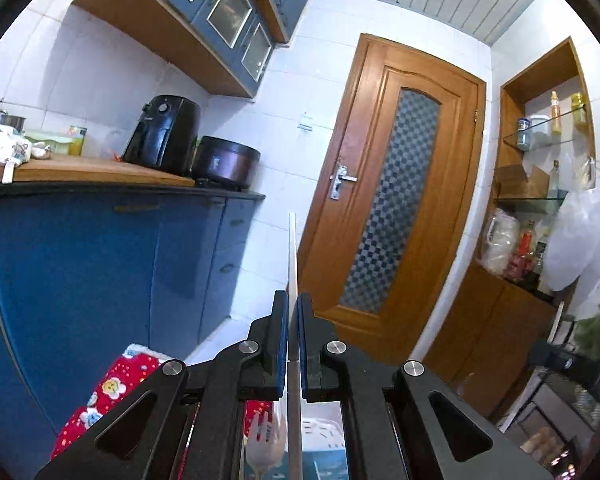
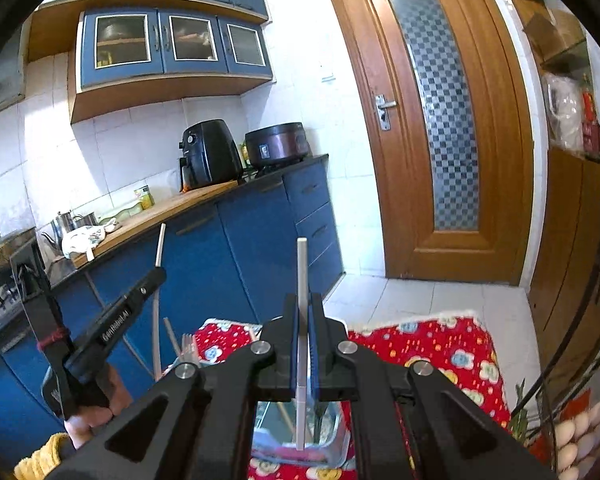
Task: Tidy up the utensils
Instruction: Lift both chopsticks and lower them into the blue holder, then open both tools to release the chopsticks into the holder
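Blue cabinets (image 2: 236,240) and wooden door (image 2: 440,120) beyond both chopstick-clamping claws.

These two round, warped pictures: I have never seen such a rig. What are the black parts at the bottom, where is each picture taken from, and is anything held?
There is no robot here: a person carries a hand-held gripper in each hand, with a wide-angle camera looking along its two fingers. The left wrist view shows the left gripper shut on a pale chopstick. The right wrist view shows the right gripper shut on a grey chopstick; the left gripper and the hand holding it also appear there. Below lie a red flowered cloth, a clear container and a fork. Behind are blue kitchen cabinets.
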